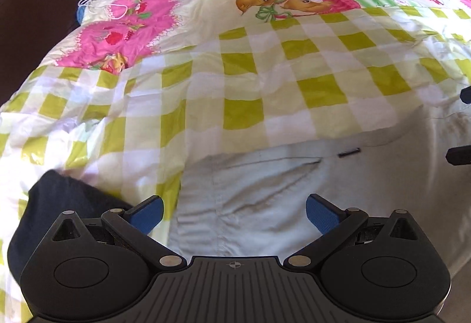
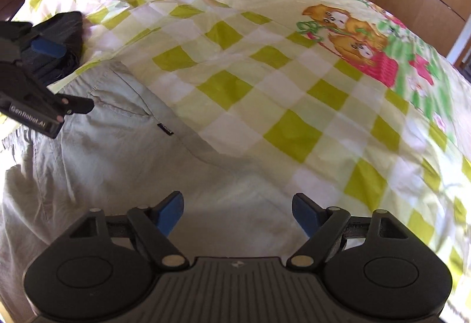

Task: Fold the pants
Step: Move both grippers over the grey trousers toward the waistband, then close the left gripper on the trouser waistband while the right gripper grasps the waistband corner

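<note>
Both grippers are matte black plastic. The left gripper has two round side housings, a ribbed centre plate with a small crosshair mark, silver rivets at the pivots and blue fingertip pads. The right gripper looks the same. White lettering runs along the left one's side.

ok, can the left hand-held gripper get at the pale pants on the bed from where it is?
Probably yes. The left hand-held gripper is open over the pale pants, with nothing between its pads and the cloth. The dark garment lies off to one side.
</note>
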